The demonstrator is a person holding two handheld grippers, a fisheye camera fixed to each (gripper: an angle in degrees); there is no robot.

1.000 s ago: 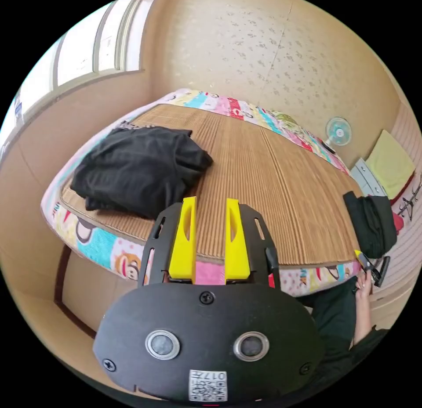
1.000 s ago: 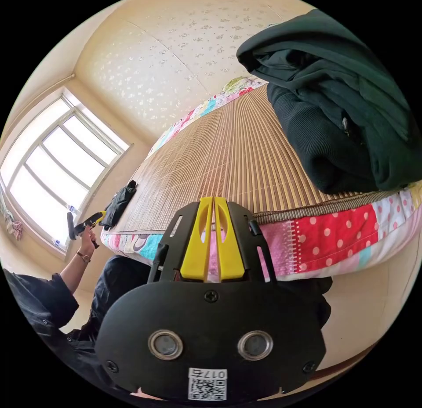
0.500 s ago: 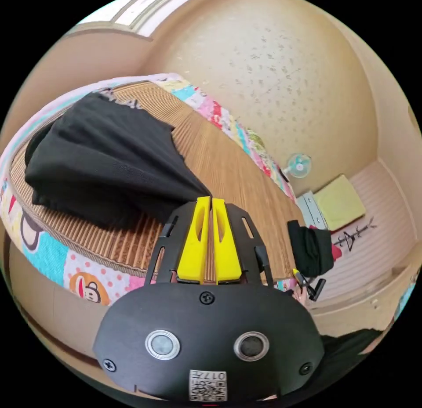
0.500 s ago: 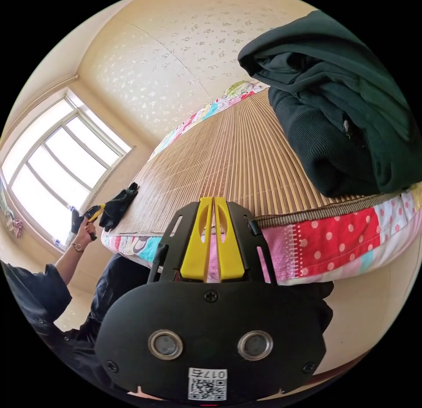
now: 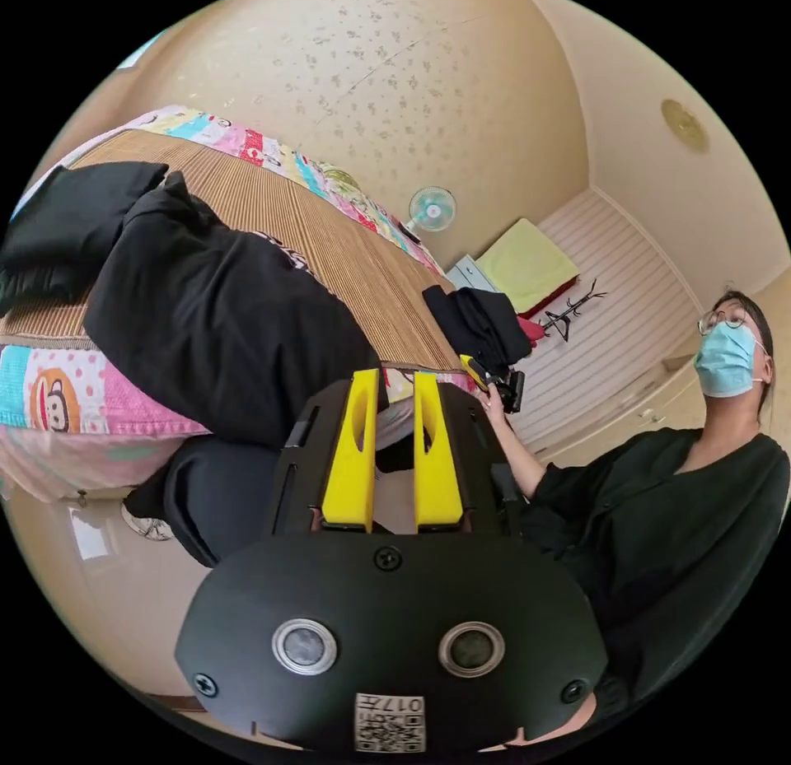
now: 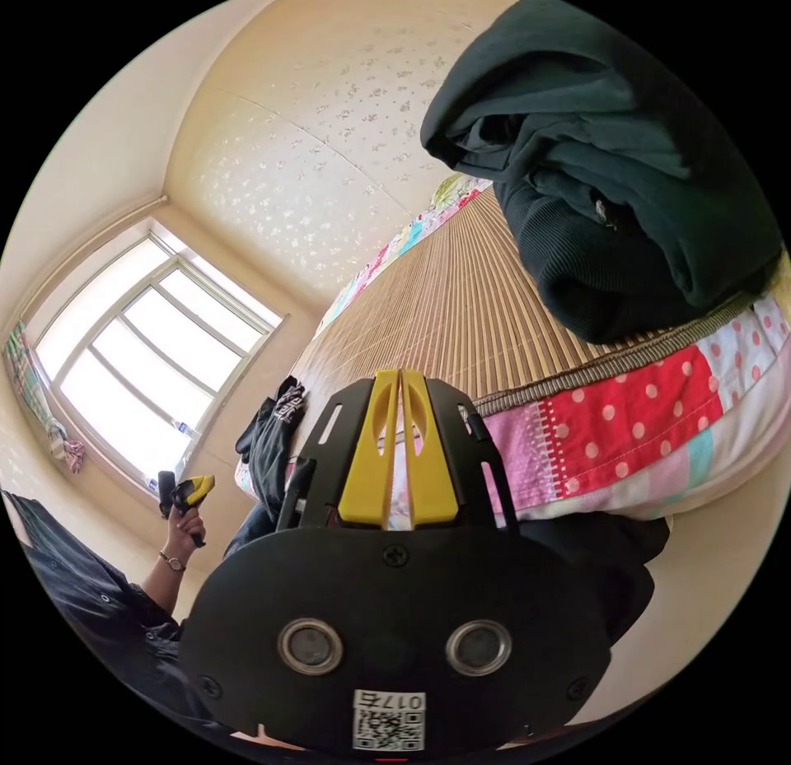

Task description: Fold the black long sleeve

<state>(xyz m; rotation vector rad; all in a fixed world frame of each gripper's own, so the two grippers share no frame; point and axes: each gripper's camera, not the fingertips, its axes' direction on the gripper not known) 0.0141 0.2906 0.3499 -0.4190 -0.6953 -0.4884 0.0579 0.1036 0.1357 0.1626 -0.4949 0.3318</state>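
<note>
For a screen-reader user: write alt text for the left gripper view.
A black garment hangs off the edge of a bed topped with a bamboo mat, just beyond the left gripper, whose yellow jaws stand apart. A masked person sits at the right, holding the right gripper near a dark folded pile.

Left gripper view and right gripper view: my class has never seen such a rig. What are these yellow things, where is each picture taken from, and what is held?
These are hand tools, not a robot: a person holds a yellow-jawed gripper in each hand, with a fisheye camera riding on each. The left gripper view looks over the left gripper, jaws apart, holding nothing. The right gripper view looks over the right gripper, jaws shut on nothing. On the bed's bamboo mat lies the black long sleeve, crumpled and hanging over the edge. A dark clothes pile sits near the right gripper.
</note>
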